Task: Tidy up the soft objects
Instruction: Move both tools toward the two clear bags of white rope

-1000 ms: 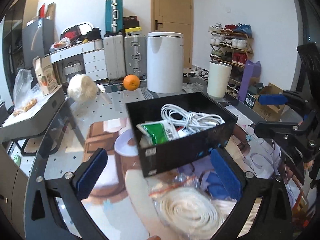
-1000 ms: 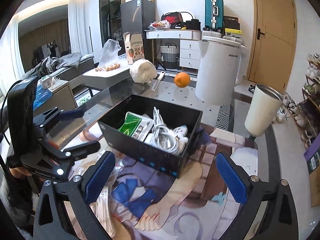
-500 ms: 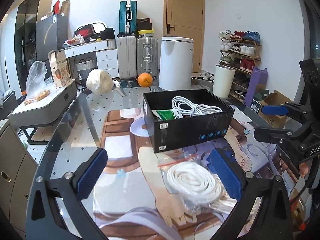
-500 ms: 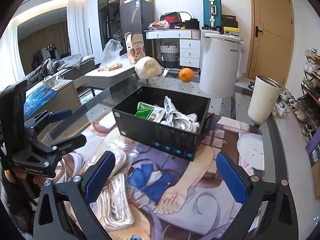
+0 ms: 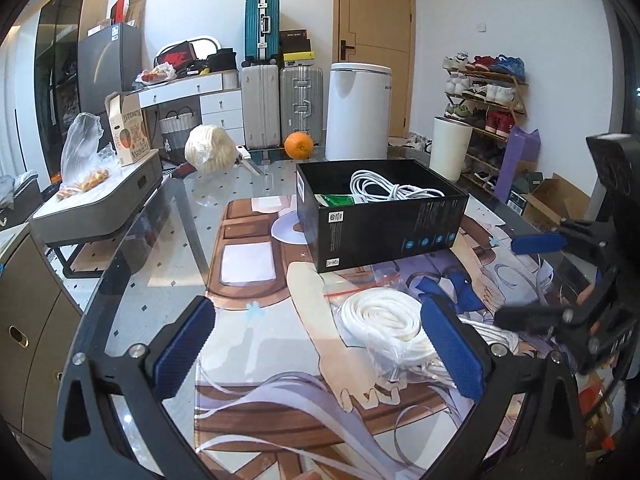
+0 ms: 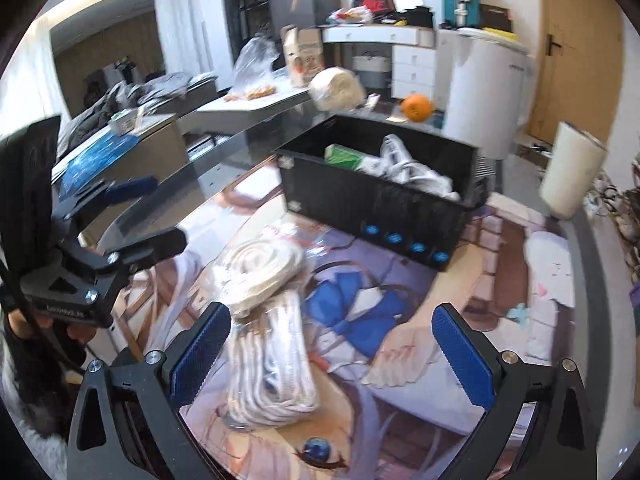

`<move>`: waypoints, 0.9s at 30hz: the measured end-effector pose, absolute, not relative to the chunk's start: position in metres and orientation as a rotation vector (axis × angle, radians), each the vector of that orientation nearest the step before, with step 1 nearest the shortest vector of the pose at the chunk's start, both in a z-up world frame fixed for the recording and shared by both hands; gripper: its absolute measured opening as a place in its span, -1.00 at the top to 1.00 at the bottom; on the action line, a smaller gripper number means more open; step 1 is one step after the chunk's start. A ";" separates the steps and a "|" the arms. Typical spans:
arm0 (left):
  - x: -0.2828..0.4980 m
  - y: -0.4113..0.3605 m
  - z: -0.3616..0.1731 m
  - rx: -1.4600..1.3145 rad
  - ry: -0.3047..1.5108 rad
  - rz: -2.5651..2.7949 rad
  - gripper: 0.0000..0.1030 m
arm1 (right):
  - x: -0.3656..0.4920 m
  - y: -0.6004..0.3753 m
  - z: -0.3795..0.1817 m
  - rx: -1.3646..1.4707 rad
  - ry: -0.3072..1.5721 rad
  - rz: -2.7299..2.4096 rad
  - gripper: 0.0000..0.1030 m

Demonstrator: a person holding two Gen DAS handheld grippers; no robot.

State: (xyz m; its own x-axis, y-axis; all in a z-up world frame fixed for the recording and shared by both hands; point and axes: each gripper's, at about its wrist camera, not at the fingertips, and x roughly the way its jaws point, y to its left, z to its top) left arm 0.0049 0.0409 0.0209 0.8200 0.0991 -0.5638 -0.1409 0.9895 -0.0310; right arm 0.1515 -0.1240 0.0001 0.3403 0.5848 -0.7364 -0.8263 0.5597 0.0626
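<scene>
A black box [image 5: 380, 220] stands on the printed mat, holding a white cable coil [image 5: 384, 188] and a green packet [image 5: 336, 200]. In front of it lies a bag of coiled white rope [image 5: 380, 320], just ahead of my left gripper [image 5: 318, 344], which is open and empty. My right gripper [image 5: 532, 280] hovers open at the right. In the right wrist view the rope coil [image 6: 260, 268] and a second white bundle [image 6: 272, 368] lie before my open right gripper [image 6: 332, 354], near its left finger. The box [image 6: 380, 200] sits beyond them. My left gripper [image 6: 148, 216] is at the left.
An orange [image 5: 298, 145] and a bagged ball of pale yarn [image 5: 210, 154] sit at the table's far end. Behind the table are a white bin [image 5: 358, 112] and a white cylinder [image 5: 452, 148]. A grey stand [image 5: 100, 204] with a snack bag is left of the glass edge.
Both grippers have drawn back from the box, so it looks smaller and the rope bags have come into full view. Both stayed open.
</scene>
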 end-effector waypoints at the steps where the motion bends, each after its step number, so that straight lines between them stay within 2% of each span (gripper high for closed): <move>1: 0.004 0.041 0.021 -0.070 0.597 0.128 -1.00 | 0.150 -0.121 -0.003 -0.368 0.795 0.949 -0.99; 15: 0.010 0.040 0.008 -0.069 0.630 0.123 -1.00 | 0.146 -0.095 -0.047 -0.475 0.878 0.985 -0.99; 27: 0.010 0.044 0.005 -0.078 0.638 0.127 -1.00 | 0.168 -0.099 -0.052 -0.402 0.908 0.910 -0.99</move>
State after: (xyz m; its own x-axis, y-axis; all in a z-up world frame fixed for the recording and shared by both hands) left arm 0.0099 0.0443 0.0045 0.7959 0.0947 -0.5980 -0.1424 0.9893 -0.0329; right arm 0.1678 -0.0989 -0.0523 0.2911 0.5025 -0.8141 -0.8155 0.5753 0.0635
